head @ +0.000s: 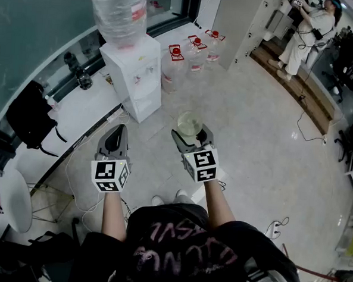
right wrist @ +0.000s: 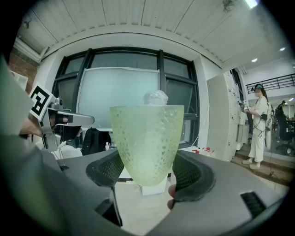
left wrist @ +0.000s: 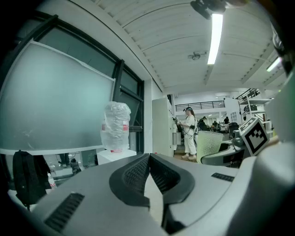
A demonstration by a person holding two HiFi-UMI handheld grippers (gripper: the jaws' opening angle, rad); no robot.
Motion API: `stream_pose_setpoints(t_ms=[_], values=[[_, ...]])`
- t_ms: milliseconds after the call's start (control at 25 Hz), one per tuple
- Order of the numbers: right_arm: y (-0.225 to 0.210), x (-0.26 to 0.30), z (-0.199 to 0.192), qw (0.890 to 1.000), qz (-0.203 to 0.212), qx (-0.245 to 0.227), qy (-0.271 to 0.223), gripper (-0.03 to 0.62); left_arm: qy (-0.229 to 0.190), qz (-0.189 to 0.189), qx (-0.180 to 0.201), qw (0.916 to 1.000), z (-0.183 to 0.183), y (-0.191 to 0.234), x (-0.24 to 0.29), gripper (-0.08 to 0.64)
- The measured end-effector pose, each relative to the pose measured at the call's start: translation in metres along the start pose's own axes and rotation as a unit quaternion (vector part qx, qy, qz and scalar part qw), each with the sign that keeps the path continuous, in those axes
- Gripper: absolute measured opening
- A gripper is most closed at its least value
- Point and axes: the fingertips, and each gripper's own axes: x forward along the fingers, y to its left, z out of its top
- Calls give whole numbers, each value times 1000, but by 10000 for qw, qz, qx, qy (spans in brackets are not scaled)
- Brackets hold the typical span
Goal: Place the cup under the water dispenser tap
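We find open floor [head: 266, 137] between us and the water dispenser [head: 136, 75], which stands at the floor's window edge with an inverted bottle [head: 119, 12] on top. The right hand-held gripper [head: 190, 134] grasps the cup [right wrist: 146, 138], upright and apparently empty, in the air well short of the dispenser. The left hand-held gripper [left wrist: 150, 161] is clenched, holding nothing.

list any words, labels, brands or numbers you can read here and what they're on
No text reads clearly.
Pink print on the person's black shirt: upside down, creased, unreadable.
Red label on the big water bottle: too small.
Red tags on the floor bottles: too small.
Marker cubes: square patterns only, no words.
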Motion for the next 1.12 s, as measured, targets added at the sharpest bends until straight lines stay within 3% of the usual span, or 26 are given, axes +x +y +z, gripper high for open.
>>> stream_pose_setpoints(t_ms=[1120], values=[[5, -3, -13, 9998, -155, -26, 86, 339, 127, -177, 0, 9998, -14, 5, -3, 15]])
